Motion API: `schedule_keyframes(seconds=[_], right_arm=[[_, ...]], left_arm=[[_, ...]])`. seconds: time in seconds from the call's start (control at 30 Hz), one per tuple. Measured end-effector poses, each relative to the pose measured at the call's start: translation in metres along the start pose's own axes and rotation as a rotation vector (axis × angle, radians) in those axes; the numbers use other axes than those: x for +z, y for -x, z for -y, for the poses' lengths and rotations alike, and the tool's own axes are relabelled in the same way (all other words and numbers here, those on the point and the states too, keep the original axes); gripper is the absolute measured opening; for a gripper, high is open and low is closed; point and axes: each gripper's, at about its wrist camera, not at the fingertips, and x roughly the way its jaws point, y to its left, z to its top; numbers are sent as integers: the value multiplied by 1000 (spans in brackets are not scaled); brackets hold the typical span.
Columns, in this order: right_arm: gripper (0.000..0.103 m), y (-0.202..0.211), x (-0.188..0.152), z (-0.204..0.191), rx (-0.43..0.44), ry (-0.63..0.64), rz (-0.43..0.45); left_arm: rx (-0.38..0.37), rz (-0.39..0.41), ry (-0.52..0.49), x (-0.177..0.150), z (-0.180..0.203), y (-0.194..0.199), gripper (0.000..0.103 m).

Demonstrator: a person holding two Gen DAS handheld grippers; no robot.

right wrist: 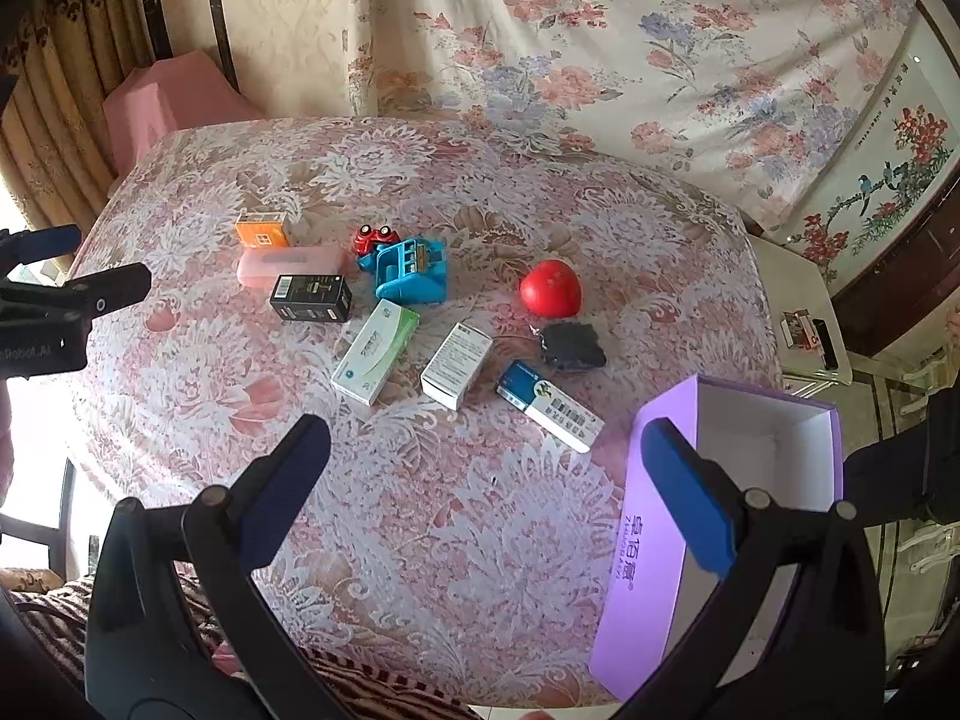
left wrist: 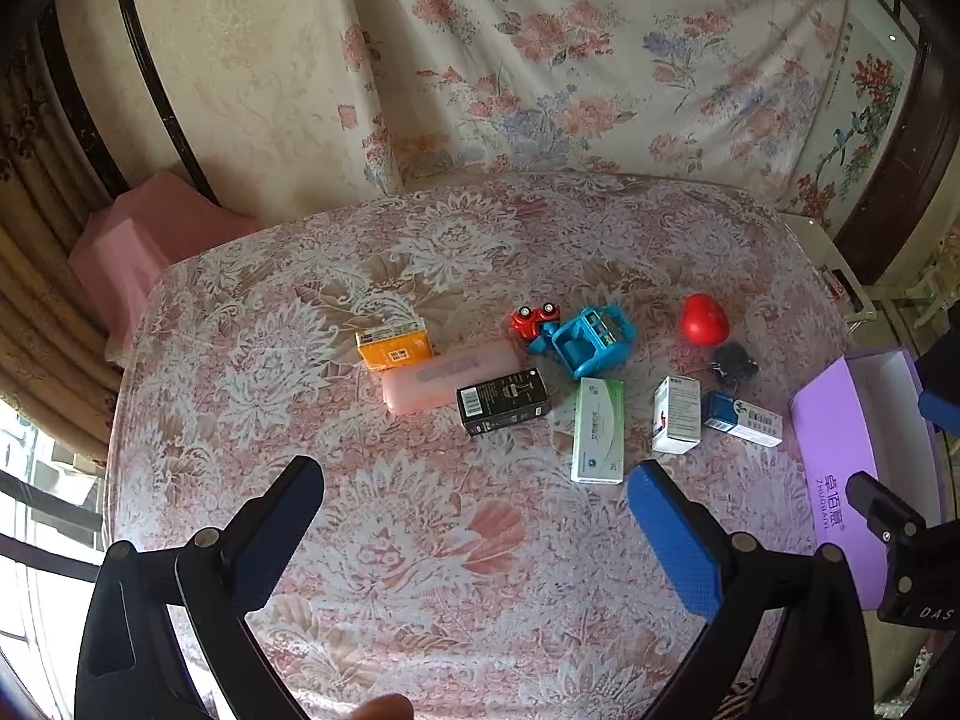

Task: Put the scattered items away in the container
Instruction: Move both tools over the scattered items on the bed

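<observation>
Both hand-held grippers are hovering released above the near edge of the desk, gripping nothing. Left hand-held gripper (left wrist: 474, 516) is spreading its blue-padded fingers (left wrist: 672, 540) wide over bare floral cloth, and right hand-held gripper (right wrist: 486, 480) is doing the same, its right finger hanging over the purple box (right wrist: 648, 540).

That purple box, open and showing a white inside, is sitting at the near right corner of the desk (left wrist: 420, 540). Nothing is lying in the part of it that shows.

Scattered items are lying across the middle of the desk. An orange packet (left wrist: 393, 345) is resting toward the left, touching a pink translucent case (left wrist: 450, 384), with a black box (left wrist: 503, 401) just in front of that case. A red toy car (left wrist: 534, 321) is lying against a blue toy (left wrist: 591, 339) near the centre. A green-and-white box (left wrist: 597, 429) is lying nearer the front edge, and beside it a white box (left wrist: 678, 414) is standing upright. A blue-and-white box (left wrist: 741, 417) is lying between the white box and the purple box. A red heart-shaped toy (left wrist: 703, 319) is sitting toward the right edge, with a small black pouch (left wrist: 735, 363) just in front of it.
</observation>
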Motion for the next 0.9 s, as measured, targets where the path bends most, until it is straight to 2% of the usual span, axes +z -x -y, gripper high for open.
schedule_keyframes(seconds=[0.37, 0.9], right_arm=[[103, -10, 8, 4, 0, 2, -17], [103, -17, 2, 18, 17, -22, -28]], left_arm=[[7, 62, 22, -6, -6, -9, 102], [-8, 34, 54, 5, -14, -20, 102]])
